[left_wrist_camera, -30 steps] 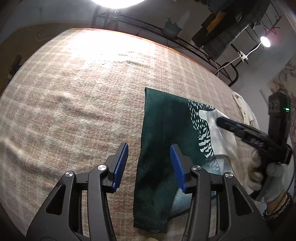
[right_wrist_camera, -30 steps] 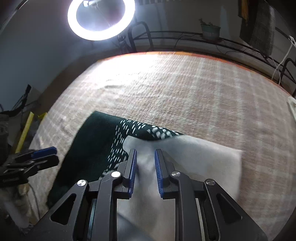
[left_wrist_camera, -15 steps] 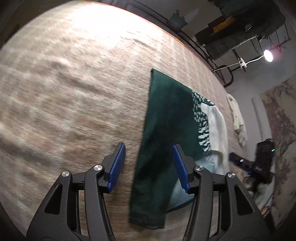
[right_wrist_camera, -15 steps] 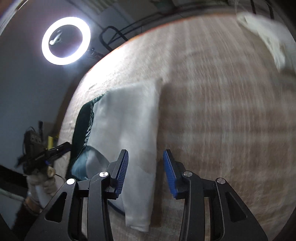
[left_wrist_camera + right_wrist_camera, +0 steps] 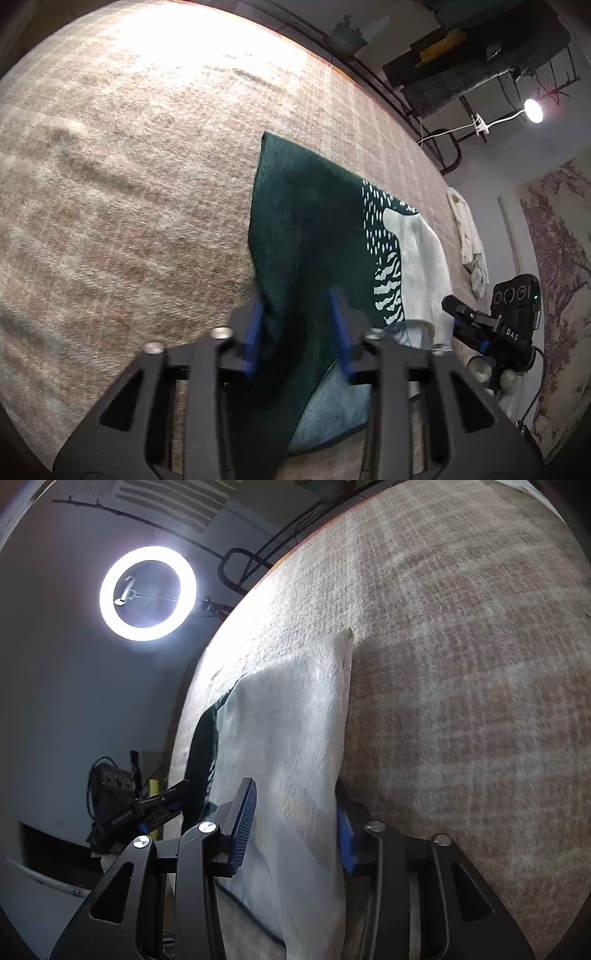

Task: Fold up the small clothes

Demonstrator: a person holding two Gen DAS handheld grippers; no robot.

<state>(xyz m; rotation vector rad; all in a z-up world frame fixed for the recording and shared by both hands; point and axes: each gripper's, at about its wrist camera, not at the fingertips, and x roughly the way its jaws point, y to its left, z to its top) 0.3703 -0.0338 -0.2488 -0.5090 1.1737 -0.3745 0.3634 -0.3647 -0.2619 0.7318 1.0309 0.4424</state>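
A small cloth, dark green (image 5: 314,221) with white speckles and a white end (image 5: 421,254), lies folded on the plaid blanket (image 5: 129,166). My left gripper (image 5: 295,332) is open, its blue pads straddling the near green edge, which rises between them. My right gripper (image 5: 293,827) is open, its pads on either side of the white end (image 5: 291,731), which looks lifted and draped between the jaws. The right gripper also shows at the right of the left wrist view (image 5: 491,332), and the left gripper shows at the left of the right wrist view (image 5: 147,808).
A crumpled white cloth (image 5: 469,240) lies on the blanket to the far right. A ring light (image 5: 147,592) stands beyond the bed. A metal bed rail (image 5: 388,92), a shelf with dark items and a small lamp (image 5: 533,110) are at the back.
Both grippers have moved forward onto the cloth: the left now straddles the green edge, the right the white end. The right gripper has opened wider and swung to the cloth's right side.
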